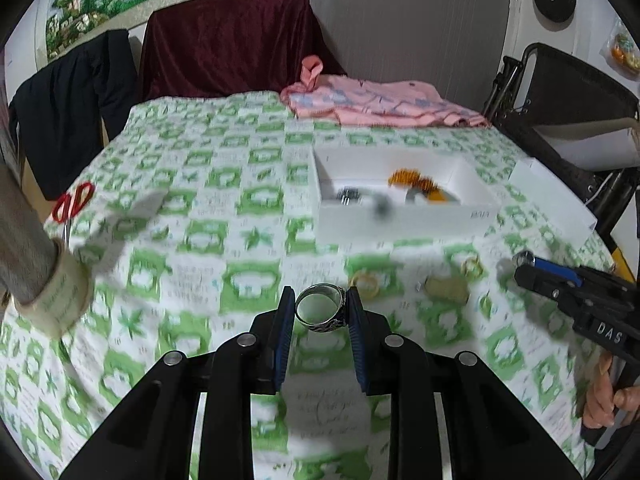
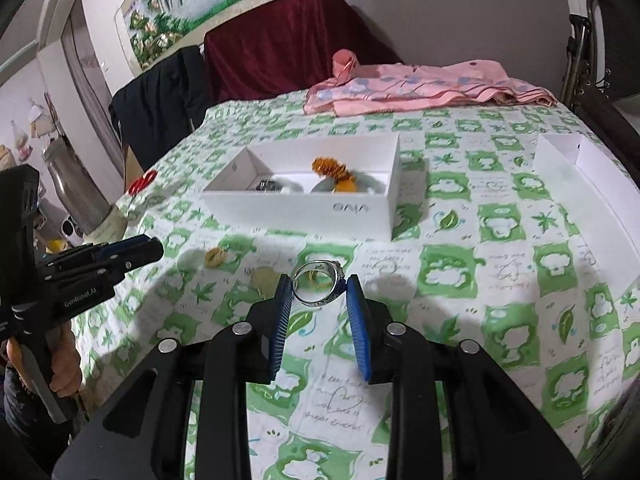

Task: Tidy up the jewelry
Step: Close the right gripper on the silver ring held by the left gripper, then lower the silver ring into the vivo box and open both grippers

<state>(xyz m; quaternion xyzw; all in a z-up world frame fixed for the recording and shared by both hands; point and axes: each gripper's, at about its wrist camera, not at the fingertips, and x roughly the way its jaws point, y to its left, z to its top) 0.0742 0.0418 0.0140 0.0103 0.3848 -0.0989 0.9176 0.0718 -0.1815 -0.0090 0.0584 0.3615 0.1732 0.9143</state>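
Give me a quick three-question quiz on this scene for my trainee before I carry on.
1. True or false: the left gripper holds a silver ring between its pads.
2. What does the right gripper hold? A) red scissors B) a second silver ring C) nothing
3. Fill in: the orange beaded bracelet lies inside the open white ___.

Key: 1 true. 2 B. 3 box.
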